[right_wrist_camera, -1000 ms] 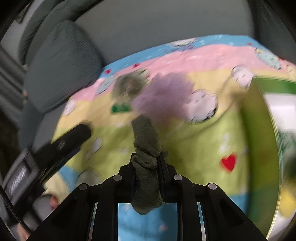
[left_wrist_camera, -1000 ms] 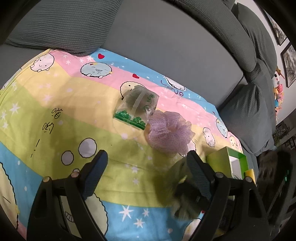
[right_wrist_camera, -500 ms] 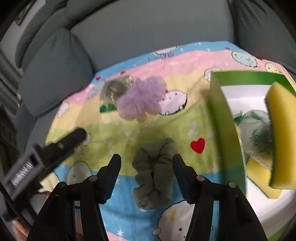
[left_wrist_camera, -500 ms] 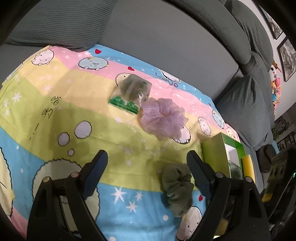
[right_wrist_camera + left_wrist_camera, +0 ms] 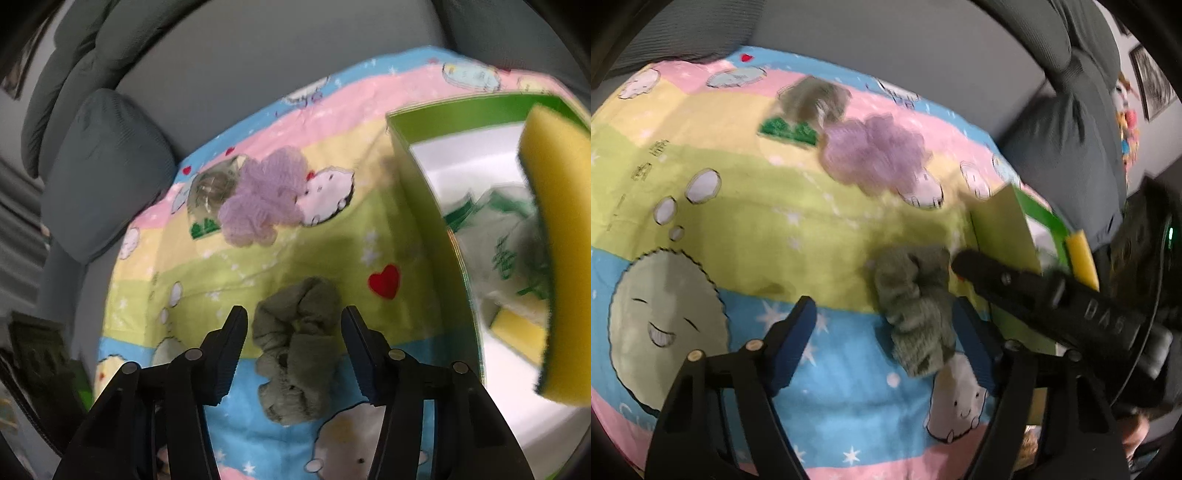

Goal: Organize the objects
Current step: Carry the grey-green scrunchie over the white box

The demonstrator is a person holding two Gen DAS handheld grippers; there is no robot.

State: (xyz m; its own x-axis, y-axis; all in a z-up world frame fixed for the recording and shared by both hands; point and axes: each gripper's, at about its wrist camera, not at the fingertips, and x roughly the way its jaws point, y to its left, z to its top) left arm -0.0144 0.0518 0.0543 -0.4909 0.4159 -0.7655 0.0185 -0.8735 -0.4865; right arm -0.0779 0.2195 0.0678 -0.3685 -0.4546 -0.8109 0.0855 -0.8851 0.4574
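A: Where is the green scrunchie (image 5: pixel 295 350)?

B: It lies flat on the cartoon-print blanket (image 5: pixel 236 273) spread over the grey sofa (image 5: pixel 258 70), at about 6 o'clock in the right wrist view, just in front of the camera.

A: And the right gripper (image 5: pixel 293 343)?

B: Its fingers (image 5: pixel 232 347) stand on either side of the scrunchie and are closing, but neither pad presses on it; the scrunchie is released.

A: The left gripper (image 5: pixel 882 339)?

B: Its fingers (image 5: pixel 792 339) are closing too. The scrunchie (image 5: pixel 916 310) sits just beside the right-hand finger; the blur hides whether they touch. Nothing is gripped. One finger of the right gripper (image 5: pixel 1027 291) comes in from 3 o'clock, its tip beside the scrunchie.

A: What else is on the blanket?

B: At 12 o'clock, a purple mesh puff (image 5: pixel 266 199) touching a clear bag (image 5: pixel 210 192) with green print. At 3 o'clock, a green box (image 5: pixel 424 206) holding a yellow sponge (image 5: pixel 557 251) on edge, another printed bag and a second sponge beneath.
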